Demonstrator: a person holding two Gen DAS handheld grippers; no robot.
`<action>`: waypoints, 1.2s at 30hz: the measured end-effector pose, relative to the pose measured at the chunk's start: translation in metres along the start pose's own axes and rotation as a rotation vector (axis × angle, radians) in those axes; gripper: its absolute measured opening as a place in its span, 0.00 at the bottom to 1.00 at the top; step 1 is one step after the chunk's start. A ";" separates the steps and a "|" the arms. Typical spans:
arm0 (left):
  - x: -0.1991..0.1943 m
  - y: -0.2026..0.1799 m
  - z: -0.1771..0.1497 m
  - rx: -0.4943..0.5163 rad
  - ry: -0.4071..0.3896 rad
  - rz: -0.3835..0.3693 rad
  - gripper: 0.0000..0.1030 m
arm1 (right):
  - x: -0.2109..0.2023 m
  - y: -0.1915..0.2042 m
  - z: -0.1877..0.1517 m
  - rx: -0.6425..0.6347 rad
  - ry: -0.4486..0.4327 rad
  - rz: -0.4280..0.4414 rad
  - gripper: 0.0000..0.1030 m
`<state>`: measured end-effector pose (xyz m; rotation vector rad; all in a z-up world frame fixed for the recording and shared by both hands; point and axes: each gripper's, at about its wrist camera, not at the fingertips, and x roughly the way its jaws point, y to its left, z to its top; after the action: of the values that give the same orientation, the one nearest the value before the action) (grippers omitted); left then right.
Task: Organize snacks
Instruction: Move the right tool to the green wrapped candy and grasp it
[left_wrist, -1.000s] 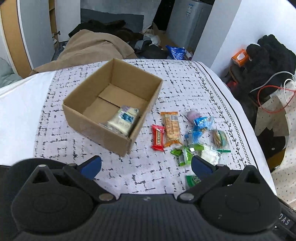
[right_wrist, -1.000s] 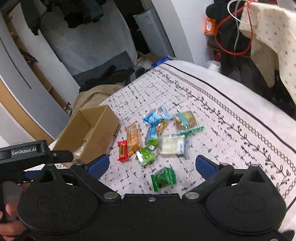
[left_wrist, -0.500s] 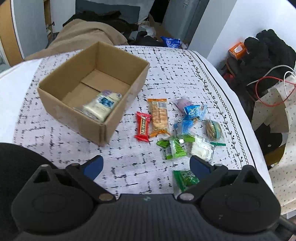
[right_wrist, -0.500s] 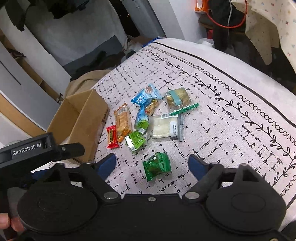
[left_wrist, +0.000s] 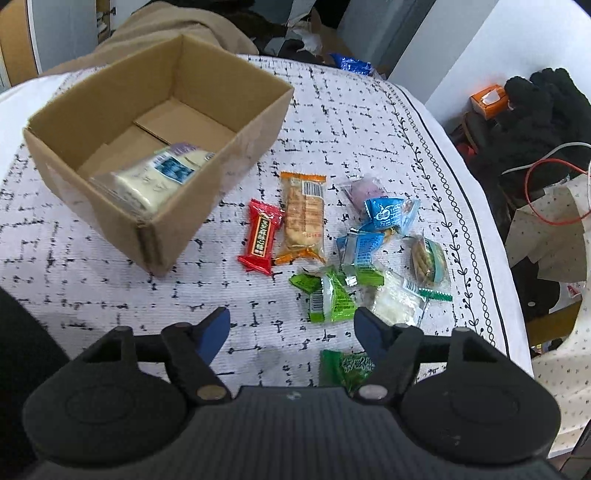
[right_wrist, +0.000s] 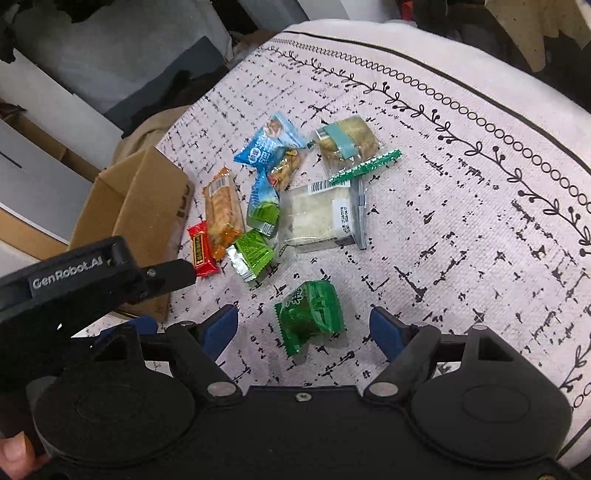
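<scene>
An open cardboard box stands on the patterned tablecloth with one white snack pack inside. Several loose snacks lie to its right: a red bar, an orange cracker pack, blue packs, a light green pack, a clear white pack and a dark green pack. My left gripper is open above the cloth in front of the snacks. The right gripper is open, its fingers either side of the dark green pack.
The table edge drops off to the right, with dark clothing, an orange box and a red cable beyond. A beige cloth heap lies behind the box. A person's thumb shows at bottom left.
Both grippers have moved in closer to the snacks. The dark green pack now sits between the right gripper's fingers. The box has shifted left in the left wrist view.
</scene>
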<state>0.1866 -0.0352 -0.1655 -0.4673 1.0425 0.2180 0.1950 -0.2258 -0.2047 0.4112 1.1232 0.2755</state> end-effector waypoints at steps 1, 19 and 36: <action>0.004 -0.001 0.001 -0.002 0.006 -0.002 0.68 | 0.002 0.000 0.001 0.003 0.001 0.003 0.75; 0.062 -0.020 0.011 -0.033 0.087 0.001 0.60 | 0.038 0.000 0.004 -0.039 0.073 -0.069 0.50; 0.057 -0.024 0.010 -0.009 0.082 0.001 0.21 | 0.030 0.000 0.007 -0.041 0.033 -0.008 0.29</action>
<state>0.2321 -0.0541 -0.2040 -0.4875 1.1225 0.2060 0.2136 -0.2149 -0.2268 0.3670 1.1497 0.2987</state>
